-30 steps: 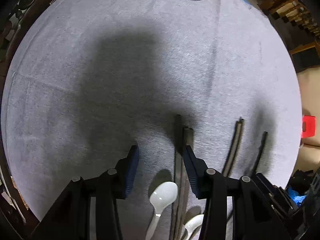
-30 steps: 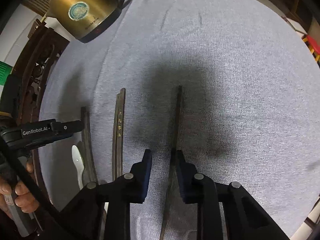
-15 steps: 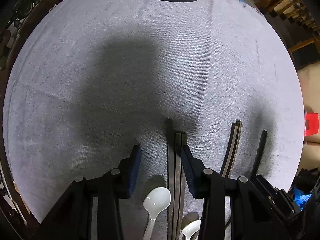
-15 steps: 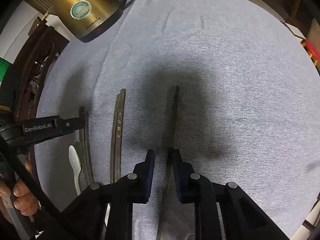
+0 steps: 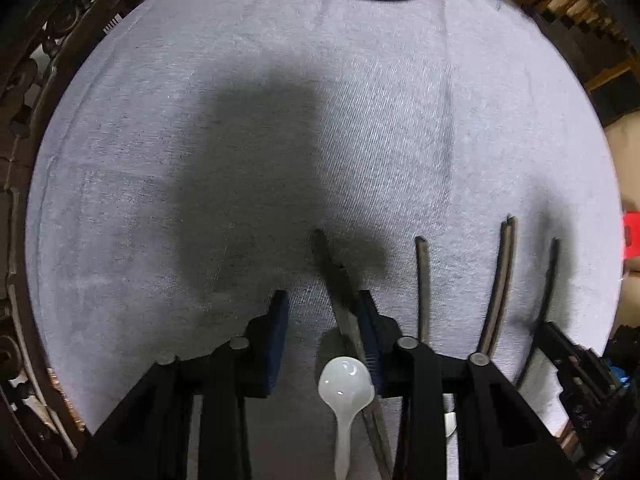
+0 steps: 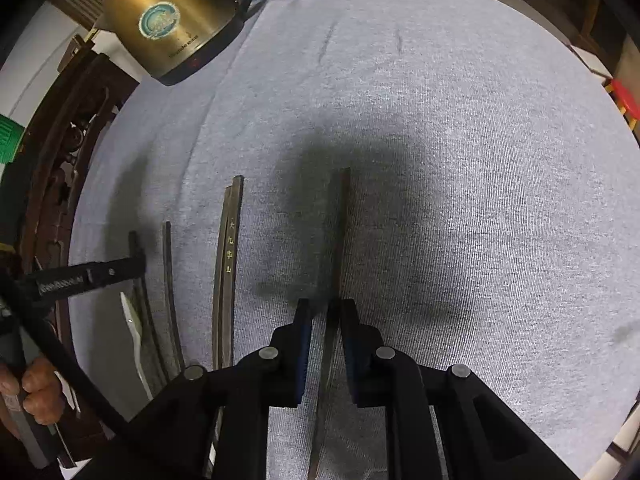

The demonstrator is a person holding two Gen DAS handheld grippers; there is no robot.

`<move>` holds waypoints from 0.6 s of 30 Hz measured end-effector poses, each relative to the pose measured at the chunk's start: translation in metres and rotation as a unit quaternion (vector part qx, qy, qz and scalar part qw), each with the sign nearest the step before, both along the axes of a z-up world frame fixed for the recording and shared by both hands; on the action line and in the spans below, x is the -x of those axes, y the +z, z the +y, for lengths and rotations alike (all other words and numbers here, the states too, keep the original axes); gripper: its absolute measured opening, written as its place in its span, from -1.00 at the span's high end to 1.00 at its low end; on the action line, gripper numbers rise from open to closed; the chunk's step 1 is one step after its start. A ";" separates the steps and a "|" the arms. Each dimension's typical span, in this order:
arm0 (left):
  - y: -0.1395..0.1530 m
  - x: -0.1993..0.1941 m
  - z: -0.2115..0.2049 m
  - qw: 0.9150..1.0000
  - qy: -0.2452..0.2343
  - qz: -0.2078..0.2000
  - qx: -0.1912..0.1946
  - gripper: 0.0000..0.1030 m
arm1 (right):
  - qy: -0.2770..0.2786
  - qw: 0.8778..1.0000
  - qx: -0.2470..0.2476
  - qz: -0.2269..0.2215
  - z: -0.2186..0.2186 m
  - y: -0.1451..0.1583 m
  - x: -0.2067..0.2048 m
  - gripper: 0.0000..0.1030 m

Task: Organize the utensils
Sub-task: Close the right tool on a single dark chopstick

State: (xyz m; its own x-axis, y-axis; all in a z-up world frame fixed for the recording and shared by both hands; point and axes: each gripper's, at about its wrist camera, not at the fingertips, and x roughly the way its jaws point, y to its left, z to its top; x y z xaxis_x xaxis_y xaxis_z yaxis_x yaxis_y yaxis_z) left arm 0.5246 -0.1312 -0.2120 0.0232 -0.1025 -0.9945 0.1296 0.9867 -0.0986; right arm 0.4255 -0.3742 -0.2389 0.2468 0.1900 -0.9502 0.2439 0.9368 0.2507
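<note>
Nearest the left gripper [image 5: 322,320], whose jaws have just been closing with a chopstick [image 5: 340,300] against one pad but not clenched, lies one white spoon [image 5: 345,380]. That chopstick now lies slanted, parted from its mate [image 5: 421,280]. The right gripper [image 6: 324,320] has narrowed around another chopstick [image 6: 340,232]. I count six chopsticks, then one kettle [image 6: 168,20] beyond on the cloth [image 5: 280,120].

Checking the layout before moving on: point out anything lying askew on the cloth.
One dark chopstick between the left gripper fingers slants across the white spoon, while the other chopsticks run roughly parallel.
</note>
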 end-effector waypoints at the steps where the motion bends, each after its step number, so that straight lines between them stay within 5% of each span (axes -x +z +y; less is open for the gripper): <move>1: 0.003 -0.002 0.004 1.000 0.007 0.001 0.025 0.36 | 0.001 1.000 0.002 -0.001 0.002 0.001 0.002 0.67; 6: 0.012 0.003 -0.008 0.997 -0.007 -0.006 0.071 0.36 | 0.004 1.000 0.016 -0.002 0.006 0.002 0.000 0.80; 18: -0.020 0.018 -0.049 0.997 -0.008 0.029 0.078 0.65 | 0.020 1.000 0.023 -0.007 0.011 -0.001 -0.004 0.85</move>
State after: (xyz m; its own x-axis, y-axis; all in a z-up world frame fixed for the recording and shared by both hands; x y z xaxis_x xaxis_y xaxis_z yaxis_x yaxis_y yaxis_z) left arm 0.5064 -0.1799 -0.2321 -0.0369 -0.2553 -0.9661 0.1354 0.9566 -0.2580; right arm 0.4297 -0.3631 -0.2397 0.2523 0.1569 -0.9548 0.2030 0.9562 0.2108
